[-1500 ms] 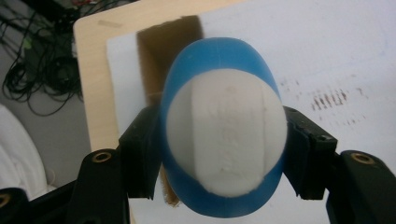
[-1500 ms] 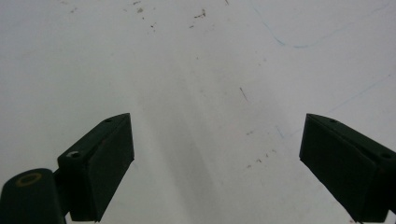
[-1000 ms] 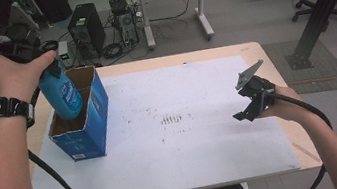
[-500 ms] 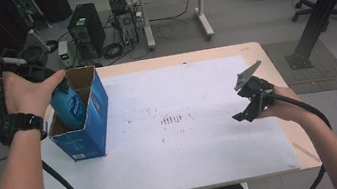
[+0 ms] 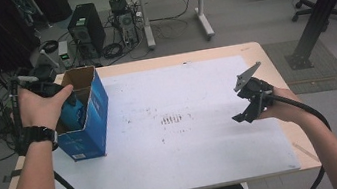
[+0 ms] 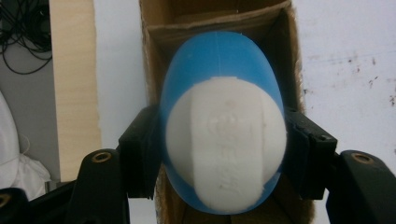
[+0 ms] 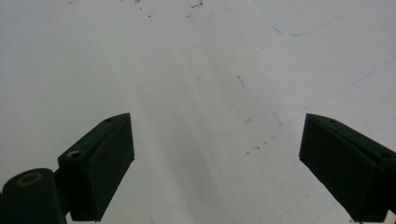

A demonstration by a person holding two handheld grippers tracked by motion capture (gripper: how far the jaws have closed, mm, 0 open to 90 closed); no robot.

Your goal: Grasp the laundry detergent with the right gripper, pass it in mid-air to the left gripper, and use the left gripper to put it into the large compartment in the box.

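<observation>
A blue bottle (image 6: 223, 84) with a white base (image 6: 225, 144) is clamped between the black jaws of my left gripper (image 6: 224, 156). The bottle points down into an open blue cardboard box (image 5: 90, 117), whose brown inside (image 6: 212, 25) shows past it. In the high view the left gripper (image 5: 58, 98) is at the box's open top under the person's hand, and the bottle (image 5: 74, 113) sits mostly inside. My right gripper (image 5: 251, 107) hovers over the right part of the white table top. Its jaws stand wide apart, and the right gripper (image 7: 215, 163) has nothing between them.
The white board (image 5: 183, 138) covers most of the wooden table (image 5: 272, 58), with dark smudges (image 5: 172, 119) near its middle. The box stands near the left edge. Cables trail from both grippers toward the person. Computers, a desk and chairs stand on the floor beyond.
The left gripper has come down and toward the person, lowering the blue bottle from above the box into it. The right gripper has stayed where it was.
</observation>
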